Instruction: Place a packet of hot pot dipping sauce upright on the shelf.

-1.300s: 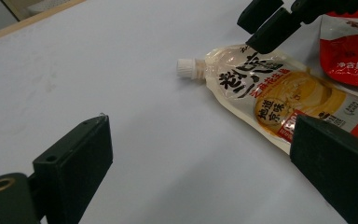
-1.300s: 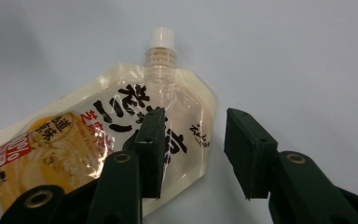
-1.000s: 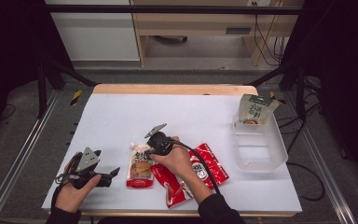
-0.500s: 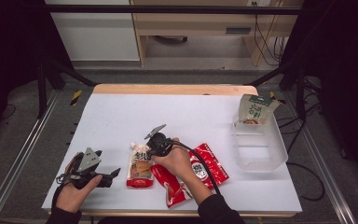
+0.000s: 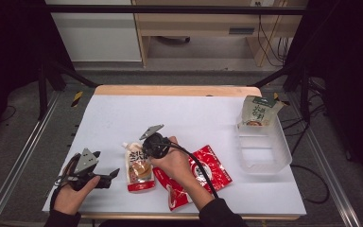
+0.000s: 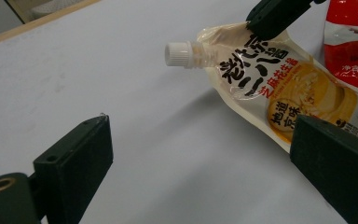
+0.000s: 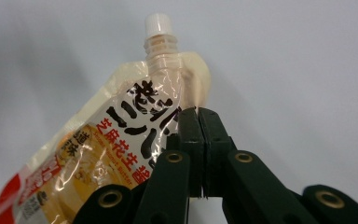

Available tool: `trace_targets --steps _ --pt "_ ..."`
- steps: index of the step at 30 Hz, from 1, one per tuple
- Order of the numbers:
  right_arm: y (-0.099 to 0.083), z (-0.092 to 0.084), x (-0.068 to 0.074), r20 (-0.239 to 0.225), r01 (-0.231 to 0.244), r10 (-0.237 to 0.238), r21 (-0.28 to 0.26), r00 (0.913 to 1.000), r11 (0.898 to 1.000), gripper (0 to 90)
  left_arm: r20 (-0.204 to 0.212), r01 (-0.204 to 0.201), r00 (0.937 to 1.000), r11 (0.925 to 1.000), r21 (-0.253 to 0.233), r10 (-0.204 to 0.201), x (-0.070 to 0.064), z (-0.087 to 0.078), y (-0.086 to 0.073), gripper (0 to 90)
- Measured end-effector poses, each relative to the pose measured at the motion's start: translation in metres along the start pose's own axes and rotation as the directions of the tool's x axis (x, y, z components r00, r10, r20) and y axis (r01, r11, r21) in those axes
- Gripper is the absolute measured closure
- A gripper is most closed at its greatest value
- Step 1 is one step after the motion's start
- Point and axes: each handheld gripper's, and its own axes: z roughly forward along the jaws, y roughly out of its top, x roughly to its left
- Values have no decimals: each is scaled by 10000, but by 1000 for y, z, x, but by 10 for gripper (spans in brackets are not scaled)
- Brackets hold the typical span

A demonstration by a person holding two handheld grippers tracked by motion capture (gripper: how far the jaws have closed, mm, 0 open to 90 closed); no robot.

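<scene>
A cream spout pouch (image 5: 138, 165) with a white cap, black lettering and a red bottom lies at the table's front, left of centre. My right gripper (image 5: 143, 152) is shut on the pouch's (image 7: 121, 135) upper edge just below the spout. Its jaws (image 7: 199, 114) have just been closing, with that edge pinched between them, and the spout end of the pouch (image 6: 270, 88) stands tilted up off the table. My left gripper (image 5: 113, 174) rests at the front left, open (image 6: 200, 140), pointing at the pouch with nothing between its jaws.
Two red packets (image 5: 208, 170) lie under and right of my right forearm. A clear plastic bin (image 5: 264, 146) stands at the right, with a green-and-white packet (image 5: 257, 111) leaning in its far end. The white table (image 5: 194, 113) has free room behind the pouch.
My right hand has shifted slightly left and up over the pouch's spout end. My left hand has stayed where it was.
</scene>
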Motion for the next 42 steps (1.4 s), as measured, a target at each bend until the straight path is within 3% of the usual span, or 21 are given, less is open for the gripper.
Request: trace_targets --steps 4,8,12,17,23,28,35,36,37,38,42 --pt "9 -13 6 -51 371 -373 -336 9993 9987 900 77 98 9999 9999 -98 -98 2 -3 1 61" --pt "15 -27 11 -188 571 -586 -738 9981 9956 900 413 179 9990 9995 -278 -168 3 -8 6 70" --pt "21 -42 17 -286 819 -854 -1067 9959 9909 900 641 -186 9977 9984 -526 220 0 -15 19 68" --pt "23 -58 22 -412 1205 -1276 -1435 9910 9823 900 841 -157 9962 9971 -742 219 2 -13 30 68" --pt "27 -66 25 -548 1331 -1438 -1659 9881 9771 900 1152 -528 9917 9977 -436 575 2 -11 42 97" --pt "30 -68 25 -683 1330 -1468 -1749 9868 9756 900 1119 -646 9913 9968 -481 696 4 -14 48 118" --pt "42 -82 24 -657 1556 -1742 -2246 9825 9619 900 1069 -829 9904 9952 -524 881 10 -18 65 154" --pt "43 -84 23 -646 1522 -1708 -2274 9832 9618 900 1147 -778 9899 9954 -561 839 10 -19 67 160" --pt "44 -89 22 -696 1511 -1713 -2319 9828 9609 900 1580 -450 9858 9956 -822 576 10 -19 73 172" --pt "44 -89 22 -696 1511 -1713 -2319 9828 9609 900 1580 -450 9858 9956 -822 576 10 -19 73 183" --pt "42 -107 19 -771 1600 -1819 -2298 9803 9600 900 1689 -878 9808 9939 -662 979 4 -18 89 222"
